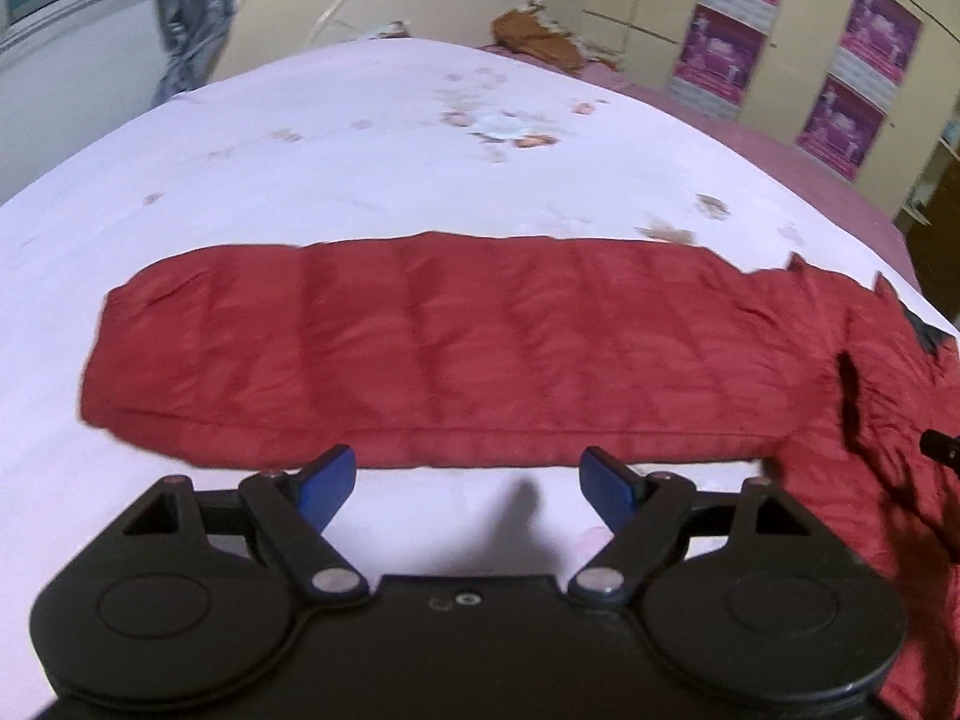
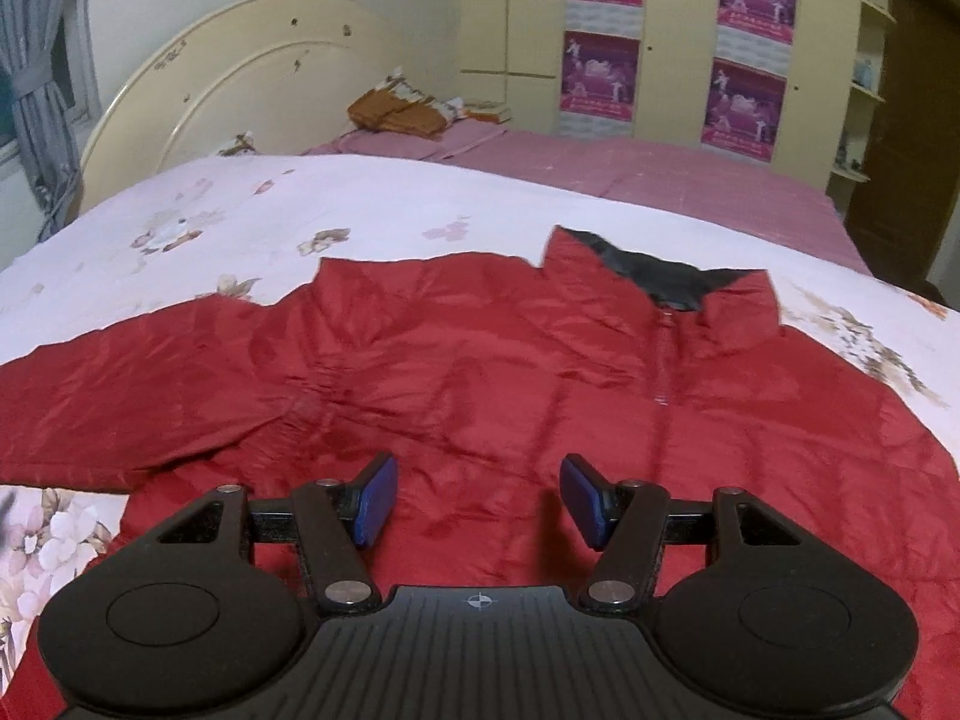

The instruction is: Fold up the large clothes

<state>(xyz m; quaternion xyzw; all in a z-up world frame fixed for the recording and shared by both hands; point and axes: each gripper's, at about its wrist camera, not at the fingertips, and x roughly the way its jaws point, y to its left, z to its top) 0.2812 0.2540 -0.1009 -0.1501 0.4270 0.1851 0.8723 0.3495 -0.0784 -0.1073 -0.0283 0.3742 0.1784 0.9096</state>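
Note:
A red quilted jacket (image 2: 480,372) lies spread flat on the bed, front up, with a dark-lined collar (image 2: 666,276) and a zip down the middle. Its one sleeve (image 1: 420,354) stretches straight out across the white floral bedspread (image 1: 360,138) in the left wrist view. My left gripper (image 1: 468,480) hovers just short of that sleeve's near edge, open, nothing between its blue pads. Over the jacket's chest my right gripper (image 2: 477,495) is open too and holds nothing. A black tip of the other gripper (image 1: 942,447) shows at the right edge of the left wrist view.
A cream headboard (image 2: 240,78) stands at the far end of the bed. A folded brown cloth (image 2: 390,111) lies near it on a pink sheet (image 2: 660,180). Cream wardrobe doors with purple posters (image 2: 747,48) line the far wall. A grey curtain (image 2: 36,60) hangs at the left.

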